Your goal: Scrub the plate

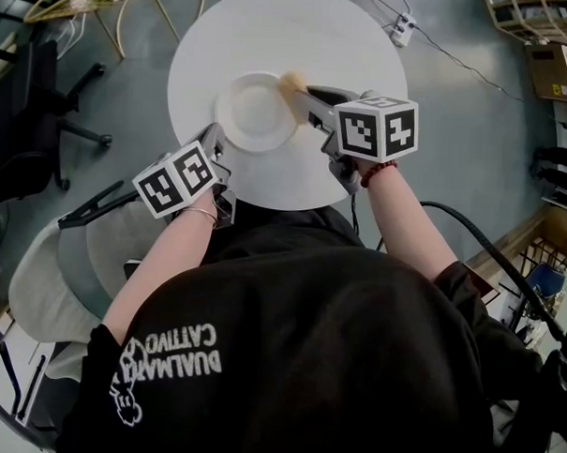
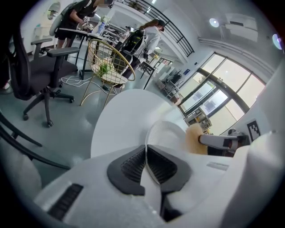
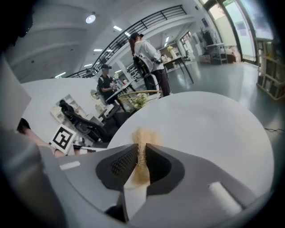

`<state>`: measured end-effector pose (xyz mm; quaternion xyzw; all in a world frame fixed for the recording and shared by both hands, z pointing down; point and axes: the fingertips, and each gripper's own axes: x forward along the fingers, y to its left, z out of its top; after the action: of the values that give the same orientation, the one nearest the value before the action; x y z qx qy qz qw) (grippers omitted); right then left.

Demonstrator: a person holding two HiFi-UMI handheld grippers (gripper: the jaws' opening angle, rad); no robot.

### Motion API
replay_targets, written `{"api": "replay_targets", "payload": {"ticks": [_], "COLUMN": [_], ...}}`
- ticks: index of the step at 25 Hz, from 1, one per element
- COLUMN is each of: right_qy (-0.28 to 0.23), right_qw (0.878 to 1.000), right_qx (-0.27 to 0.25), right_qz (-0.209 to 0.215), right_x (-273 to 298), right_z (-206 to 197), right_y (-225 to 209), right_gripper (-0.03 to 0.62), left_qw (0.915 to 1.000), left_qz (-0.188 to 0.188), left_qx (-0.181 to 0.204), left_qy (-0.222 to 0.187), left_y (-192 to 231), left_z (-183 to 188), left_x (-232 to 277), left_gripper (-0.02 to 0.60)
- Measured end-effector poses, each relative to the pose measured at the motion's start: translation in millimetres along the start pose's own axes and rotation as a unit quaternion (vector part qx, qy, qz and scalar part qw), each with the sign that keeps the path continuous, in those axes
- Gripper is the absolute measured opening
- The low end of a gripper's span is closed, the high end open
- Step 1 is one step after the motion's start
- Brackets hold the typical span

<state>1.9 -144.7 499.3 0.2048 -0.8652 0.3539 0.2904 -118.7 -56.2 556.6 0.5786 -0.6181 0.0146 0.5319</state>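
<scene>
Reviewer: Plate (image 1: 254, 112) position?

Colleague: On the round white surface (image 1: 274, 23), toward the person's side of it. White plate. Can't tell if it lies flat or is tipped up a little.

Reviewer: Left gripper (image 1: 215, 135)?

Colleague: At the plate's near-left rim. In the left gripper view the jaws are clamped on the plate's edge (image 2: 167, 131), with the thin rim running right between the black pads (image 2: 129, 165). Marker cube faces up in the head view.

Reviewer: Right gripper (image 1: 303, 92)?

Colleague: Reaches in from the right, and its jaws are closed on a tan sponge (image 1: 292, 82). The right gripper view shows the sponge (image 3: 142, 138) squeezed between the pads, with its fuzzy end sticking out past the tips.

Reviewer: Sponge against the plate?

Colleague: It's at the plate's far-right rim in the head view. The left gripper view has the sponge (image 2: 195, 139) just beside that rim. Actual contact, can't tell.

Reviewer: Anything else?

Colleague: Beaded bracelet (image 1: 378, 171) on the right wrist. Black office chair (image 2: 40, 67) and a gold wire chair (image 2: 109, 62) stand on the floor beyond the surface. There are people at desks far back.
</scene>
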Motion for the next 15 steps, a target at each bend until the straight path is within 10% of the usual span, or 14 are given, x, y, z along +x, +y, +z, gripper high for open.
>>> {"api": "replay_targets", "payload": {"ticks": [15], "right_qy": [0.173], "right_qw": [0.975], "right_qx": [-0.121], "right_qz": [0.07], "right_x": [42], "right_z": [-86], "right_y": [82], "right_gripper": [0.06], "left_qw": [0.9998], "left_qz": [0.017], "left_qx": [0.008], "left_qy": [0.006], "left_y": [-4], "left_z": [-5], "left_x": [3], "left_gripper": [0.0]}}
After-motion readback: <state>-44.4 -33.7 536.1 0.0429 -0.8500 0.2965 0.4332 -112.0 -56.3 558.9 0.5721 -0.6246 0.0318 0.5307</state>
